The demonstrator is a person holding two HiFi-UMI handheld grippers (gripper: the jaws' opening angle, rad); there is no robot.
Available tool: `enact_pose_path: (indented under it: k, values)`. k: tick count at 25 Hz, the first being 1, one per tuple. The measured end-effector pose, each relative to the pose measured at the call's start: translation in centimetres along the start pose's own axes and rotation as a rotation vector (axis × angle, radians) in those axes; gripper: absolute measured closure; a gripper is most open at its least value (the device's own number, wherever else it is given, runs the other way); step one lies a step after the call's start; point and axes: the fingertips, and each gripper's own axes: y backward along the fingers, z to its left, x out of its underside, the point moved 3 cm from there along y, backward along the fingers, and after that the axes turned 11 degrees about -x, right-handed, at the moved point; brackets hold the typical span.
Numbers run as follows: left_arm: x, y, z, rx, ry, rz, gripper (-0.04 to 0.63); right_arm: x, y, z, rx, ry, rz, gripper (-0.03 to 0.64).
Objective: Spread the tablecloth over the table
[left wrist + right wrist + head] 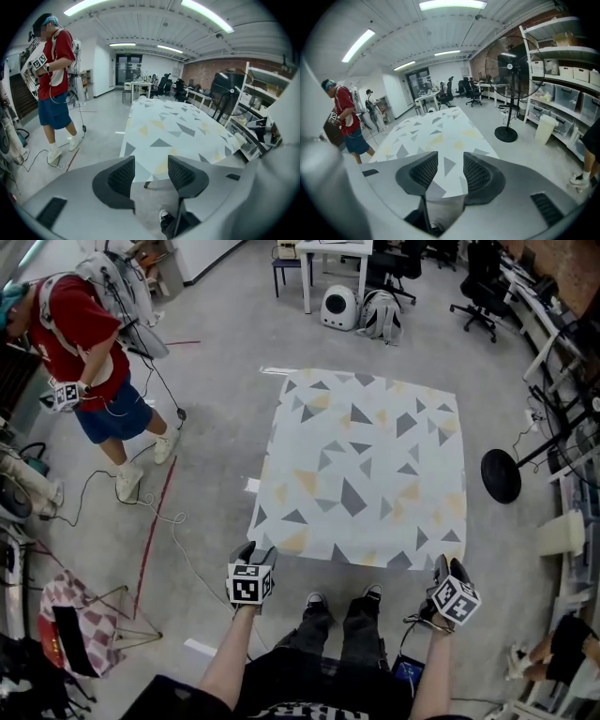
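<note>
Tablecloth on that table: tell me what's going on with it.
A person stands at the near edge with a two-jaw gripper in each hand. The pale tablecloth with grey and yellow triangles lies flat over the table, of which only a leg shows. The left gripper and right gripper hover by the near corners, jaws apart, nothing between them. The spreading looks done. Another person in a red shirt stands off to the left.
</note>
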Motion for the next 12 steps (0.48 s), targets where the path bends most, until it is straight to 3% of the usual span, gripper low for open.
enact_pose_path:
  k: [12]
  values:
    - [-8.4,6.7,-9.9,0.290,-0.112,-0.200,0.410,-5.3,1.9,10.2,-0.312,0.118,-0.039,0.457]
